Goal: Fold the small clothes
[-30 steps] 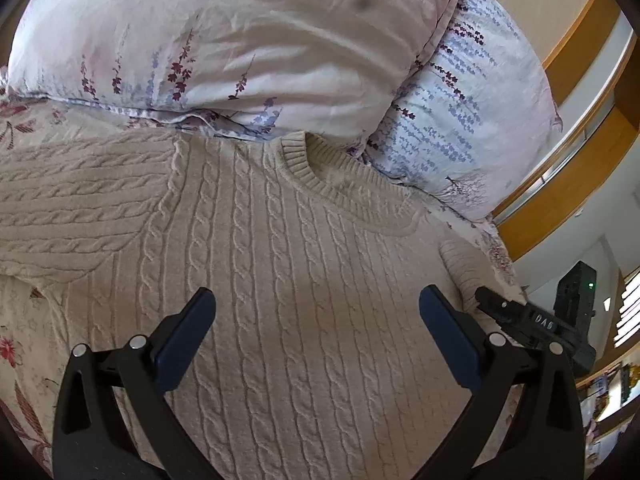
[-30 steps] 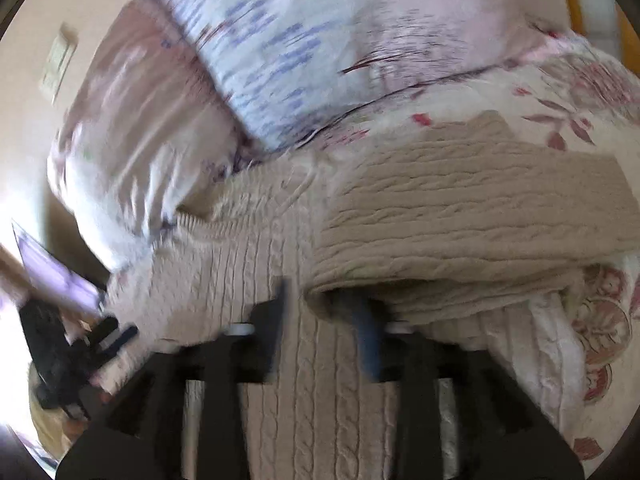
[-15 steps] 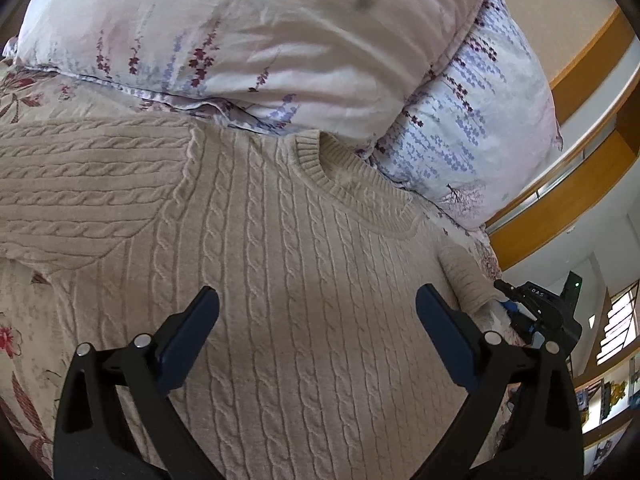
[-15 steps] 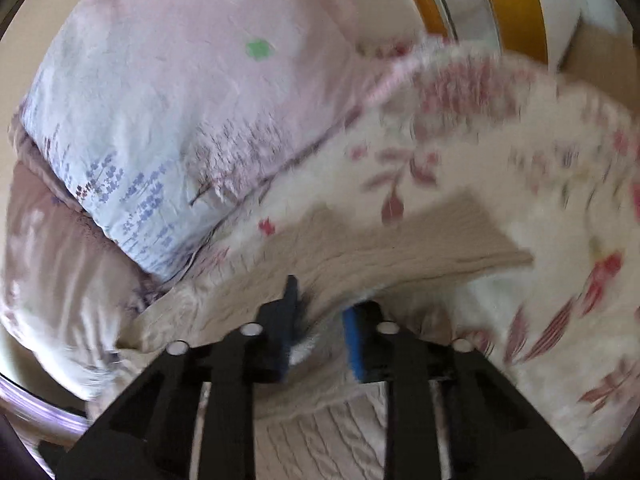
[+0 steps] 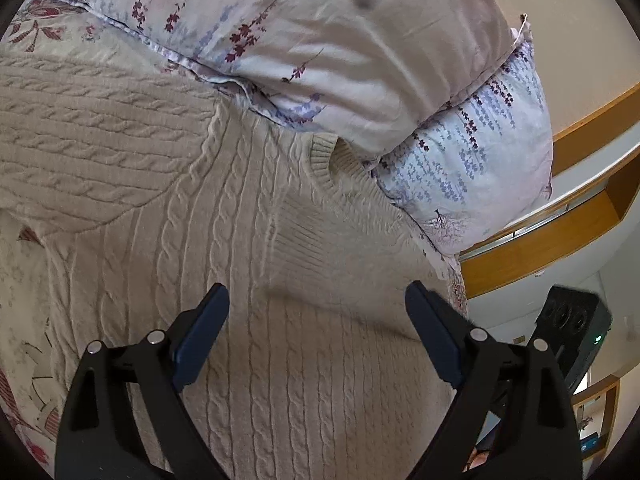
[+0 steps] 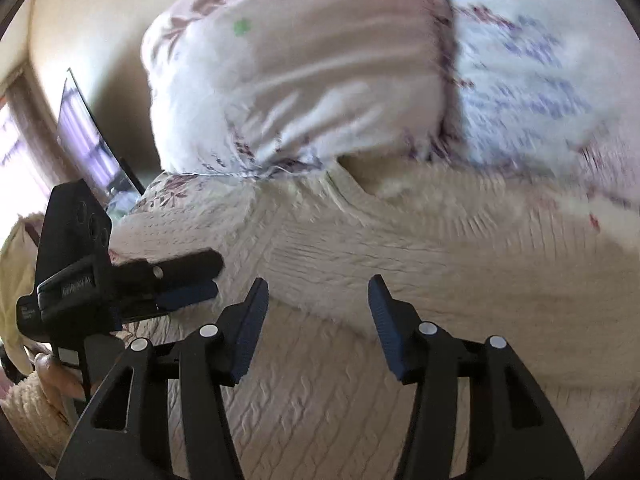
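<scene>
A cream cable-knit sweater (image 5: 224,280) lies flat on the bed, neck towards the pillows. Its right sleeve (image 5: 340,240) lies folded across the chest, cuff near the middle; its left sleeve (image 5: 80,148) stretches out to the left. My left gripper (image 5: 316,316) is open and empty, just above the sweater's body. My right gripper (image 6: 316,300) is open and empty over the folded sleeve (image 6: 400,256). The left gripper (image 6: 180,276) also shows at the left of the right wrist view, low over the sweater.
Two floral pillows (image 5: 320,40) (image 5: 480,160) press against the sweater's collar. A floral bedspread (image 5: 24,300) lies under it. A wooden headboard ledge (image 5: 560,240) runs at right. A dark screen (image 6: 88,136) stands beside the bed.
My right gripper carried the right sleeve across the chest, let go of it and opened. My left gripper stayed open and moved a little closer to the sweater.
</scene>
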`<action>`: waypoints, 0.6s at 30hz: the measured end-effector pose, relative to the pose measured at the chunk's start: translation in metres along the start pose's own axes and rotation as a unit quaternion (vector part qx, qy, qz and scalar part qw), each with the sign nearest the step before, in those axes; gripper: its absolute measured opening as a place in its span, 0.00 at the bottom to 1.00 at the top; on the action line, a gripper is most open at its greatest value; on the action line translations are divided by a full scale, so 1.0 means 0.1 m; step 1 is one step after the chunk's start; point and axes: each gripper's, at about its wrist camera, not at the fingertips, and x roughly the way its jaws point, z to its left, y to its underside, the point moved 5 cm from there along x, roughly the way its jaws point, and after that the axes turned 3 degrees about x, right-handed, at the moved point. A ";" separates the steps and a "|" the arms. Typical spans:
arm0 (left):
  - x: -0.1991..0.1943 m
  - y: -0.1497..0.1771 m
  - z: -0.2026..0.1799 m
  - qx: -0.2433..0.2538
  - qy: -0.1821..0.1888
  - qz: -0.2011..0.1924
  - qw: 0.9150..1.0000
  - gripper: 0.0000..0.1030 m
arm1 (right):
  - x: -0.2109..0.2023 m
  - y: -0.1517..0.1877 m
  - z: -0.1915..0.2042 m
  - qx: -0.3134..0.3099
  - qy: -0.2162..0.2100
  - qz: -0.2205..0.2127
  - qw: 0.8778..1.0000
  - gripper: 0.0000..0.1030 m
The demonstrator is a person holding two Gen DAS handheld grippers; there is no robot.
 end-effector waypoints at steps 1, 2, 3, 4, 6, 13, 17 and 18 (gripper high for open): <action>0.02 0.00 0.00 0.001 0.000 0.002 1.000 0.86 | -0.03 0.01 -0.09 0.024 -0.002 0.001 1.000 0.53; 0.03 0.00 -0.01 0.001 0.001 0.004 1.000 0.84 | -0.13 0.05 -0.30 0.067 -0.005 0.001 0.998 0.53; 0.05 -0.01 -0.02 0.000 0.003 0.006 1.000 0.82 | -0.22 0.09 -0.51 0.111 -0.004 0.001 0.994 0.53; 0.09 -0.01 -0.02 -0.004 0.004 0.011 1.000 0.81 | -0.31 0.14 -0.72 0.154 0.000 -0.004 0.988 0.53; 0.14 -0.03 -0.01 -0.012 0.005 0.017 1.000 0.73 | -0.47 0.29 -1.08 0.242 0.003 -0.013 0.970 0.53; 0.38 -0.08 0.06 -0.037 0.002 0.043 0.998 0.43 | -0.82 0.68 -2.06 0.449 0.021 -0.084 0.889 0.42; 0.51 -0.13 0.07 -0.027 -0.016 0.044 0.999 0.18 | -0.84 0.63 -2.28 0.473 0.045 -0.128 0.870 0.30; 0.54 -0.16 0.05 -0.017 -0.020 0.043 0.999 0.08 | -0.85 0.61 -2.32 0.473 0.055 -0.139 0.868 0.13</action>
